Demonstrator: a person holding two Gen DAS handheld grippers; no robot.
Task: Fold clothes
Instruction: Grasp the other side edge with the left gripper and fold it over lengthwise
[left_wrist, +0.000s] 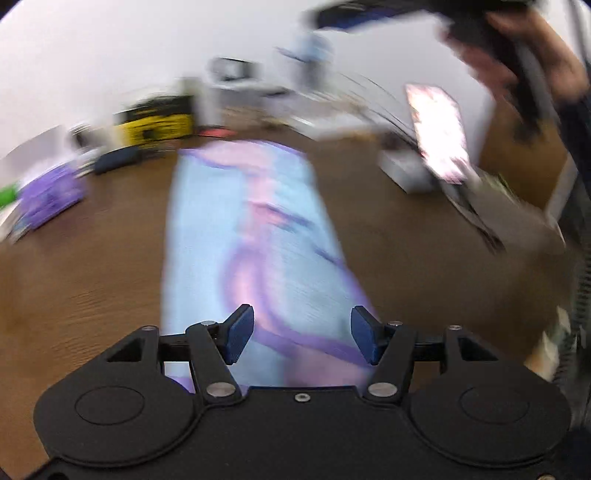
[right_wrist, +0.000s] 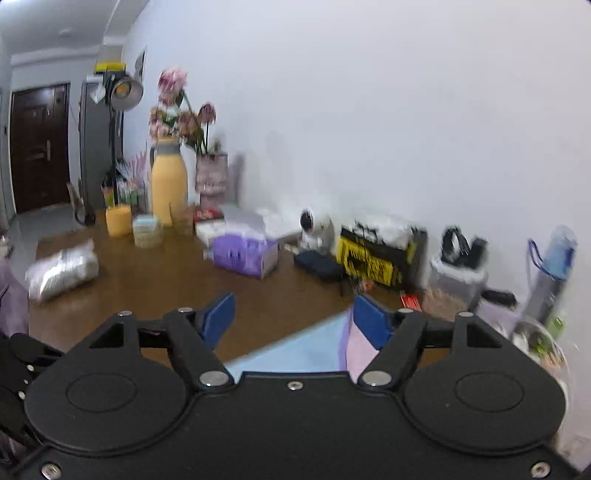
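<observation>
A light blue garment with pink and purple trim (left_wrist: 255, 236) lies folded into a long strip on the brown wooden table (left_wrist: 92, 266). My left gripper (left_wrist: 302, 339) is open and empty, just above the strip's near end. My right gripper (right_wrist: 293, 319) is open and empty, held over the table; a corner of the garment (right_wrist: 317, 350) shows below and between its fingers. In the left wrist view the right gripper and the hand holding it (left_wrist: 517, 55) are raised at the upper right, blurred.
Along the wall stand a yellow box (right_wrist: 369, 258), a purple tissue box (right_wrist: 245, 254), a white camera (right_wrist: 314, 229), a yellow vase with flowers (right_wrist: 169, 177), a container (right_wrist: 454, 288) and a bottle (right_wrist: 554, 266). A silver bag (right_wrist: 62, 273) lies at the left. A lit phone (left_wrist: 439, 133) stands at the right.
</observation>
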